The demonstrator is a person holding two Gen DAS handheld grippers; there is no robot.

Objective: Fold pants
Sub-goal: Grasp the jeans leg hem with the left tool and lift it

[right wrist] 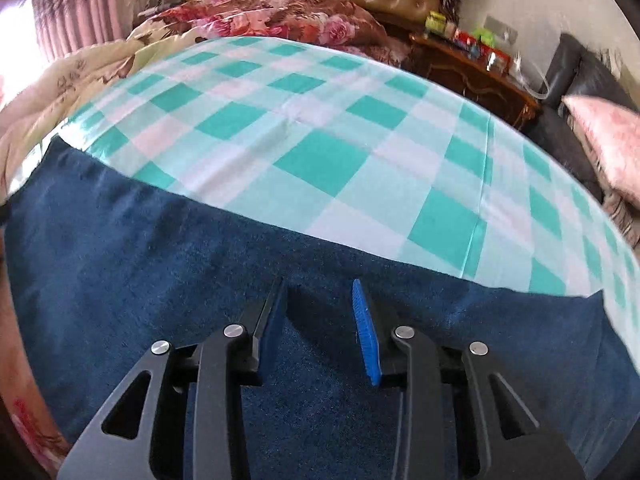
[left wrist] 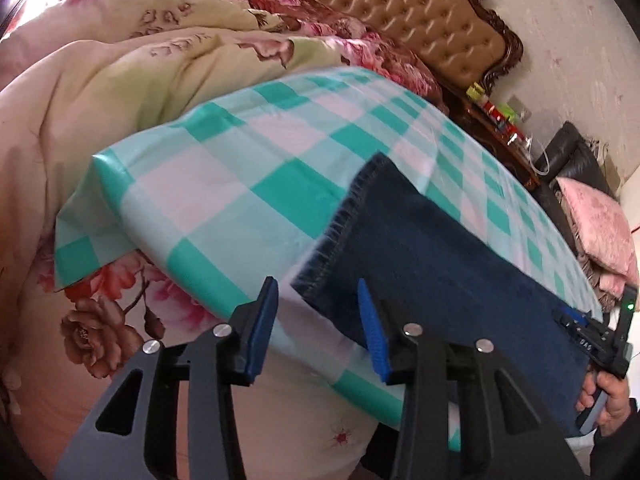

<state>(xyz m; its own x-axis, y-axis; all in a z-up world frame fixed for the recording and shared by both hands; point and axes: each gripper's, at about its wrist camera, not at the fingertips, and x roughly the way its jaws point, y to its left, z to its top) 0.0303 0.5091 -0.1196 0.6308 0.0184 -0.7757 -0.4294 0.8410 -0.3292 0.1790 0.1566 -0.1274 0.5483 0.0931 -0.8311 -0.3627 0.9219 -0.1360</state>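
Observation:
Dark blue denim pants point(left wrist: 440, 260) lie flat along the near edge of a teal and white checked cloth point(left wrist: 240, 168). Their stitched, frayed hem end points toward the left. My left gripper point(left wrist: 318, 326) hovers at the near corner of that hem, and its blue pads stand apart without pressing on the cloth. In the right wrist view the pants point(right wrist: 160, 260) fill the lower half, with the checked cloth point(right wrist: 320, 140) beyond. My right gripper point(right wrist: 320, 328) is over the denim, jaws apart, nothing pinched. A hand point(left wrist: 608, 396) holds that gripper at the far right.
A floral quilt point(left wrist: 120, 80) is heaped to the left and behind the cloth. A tufted headboard point(left wrist: 380, 8) stands at the back. At the right are a wooden nightstand point(right wrist: 472, 76) with small items and a pink cushion point(right wrist: 604, 136) on a dark sofa.

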